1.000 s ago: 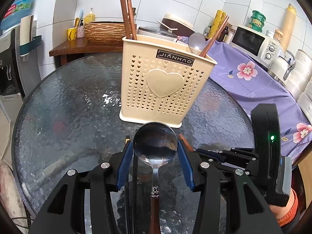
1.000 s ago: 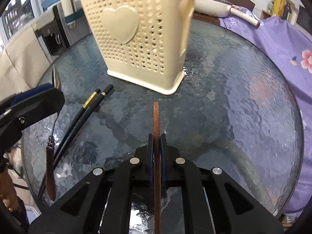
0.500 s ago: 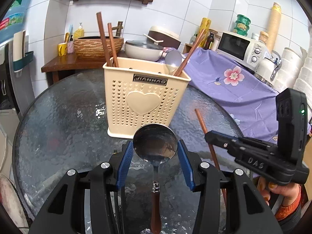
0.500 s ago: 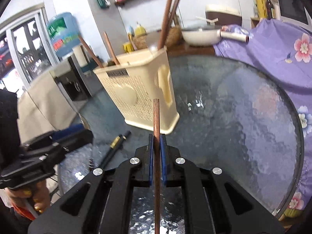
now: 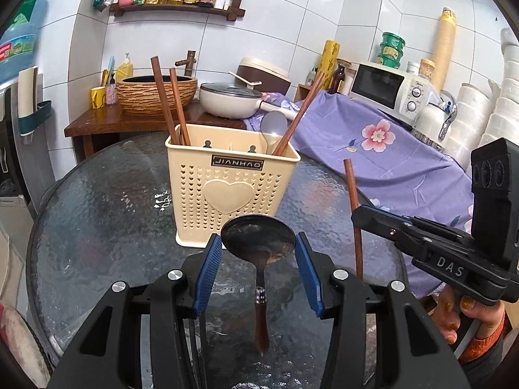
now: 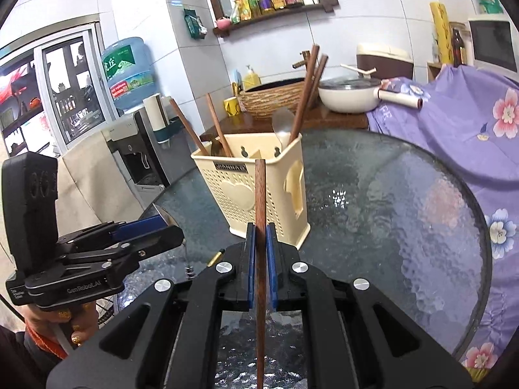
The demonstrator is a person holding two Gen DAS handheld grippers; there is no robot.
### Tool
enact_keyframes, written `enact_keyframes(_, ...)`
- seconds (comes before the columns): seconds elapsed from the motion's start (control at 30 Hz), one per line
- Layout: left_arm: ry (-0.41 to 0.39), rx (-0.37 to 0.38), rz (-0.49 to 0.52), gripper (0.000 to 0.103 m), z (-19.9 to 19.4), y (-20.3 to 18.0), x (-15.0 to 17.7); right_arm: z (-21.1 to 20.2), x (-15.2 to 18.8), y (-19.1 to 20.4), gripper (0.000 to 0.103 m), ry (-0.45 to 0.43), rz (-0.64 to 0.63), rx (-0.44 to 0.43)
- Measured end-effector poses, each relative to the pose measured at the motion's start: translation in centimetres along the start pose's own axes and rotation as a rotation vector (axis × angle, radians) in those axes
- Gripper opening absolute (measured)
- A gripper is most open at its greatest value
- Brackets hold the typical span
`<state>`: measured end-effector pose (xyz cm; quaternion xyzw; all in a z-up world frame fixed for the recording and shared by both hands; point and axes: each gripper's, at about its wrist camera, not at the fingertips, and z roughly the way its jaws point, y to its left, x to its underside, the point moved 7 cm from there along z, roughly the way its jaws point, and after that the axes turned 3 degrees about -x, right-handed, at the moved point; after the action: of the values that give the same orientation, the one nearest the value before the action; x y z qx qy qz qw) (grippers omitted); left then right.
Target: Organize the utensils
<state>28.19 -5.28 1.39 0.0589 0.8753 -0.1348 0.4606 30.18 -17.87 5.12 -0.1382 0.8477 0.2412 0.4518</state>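
While up higher than a second ago, well clear of the round bumpy glass surface (image 5: 97, 220): grips the thin brown wooden chopstick (image 6: 259, 194) in the tight-closed jaws of the right gripper (image 6: 260, 230). Squeezes the bowl of the metal spoon with the brown wooden handle (image 5: 258, 238) in the part-wide jaws of the left gripper (image 5: 258, 243). Hangs both just in front of the cream plastic holder with the heart on it (image 5: 232, 194), likely ready to drop in. Leaves a black chopstick with a gold end (image 6: 215, 257) lying below.

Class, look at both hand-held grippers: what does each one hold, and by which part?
The left hand-held gripper holds a spoon by the sides of its bowl. The right hand-held gripper pinches a brown chopstick partway along its shaft.
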Motion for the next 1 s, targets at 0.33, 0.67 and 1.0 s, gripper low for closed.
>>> enact_keyframes(0.33,0.002,0.010,0.039,0.010,-0.3,-0.5,-1.1,-1.0,-1.4,1.1,0.007,-0.011,-0.041,-0.009)
enact_keyframes(0.67,0.020,-0.069,-0.016,0.039,0.8,2.8,-0.4,-0.1,-1.4,0.4,0.007,-0.001,-0.031,0.017)
enact_keyframes(1.0,0.111,-0.233,-0.080,0.051,2.4,9.8,0.9,0.0,-1.8,0.8,0.007,-0.010,-0.036,0.004)
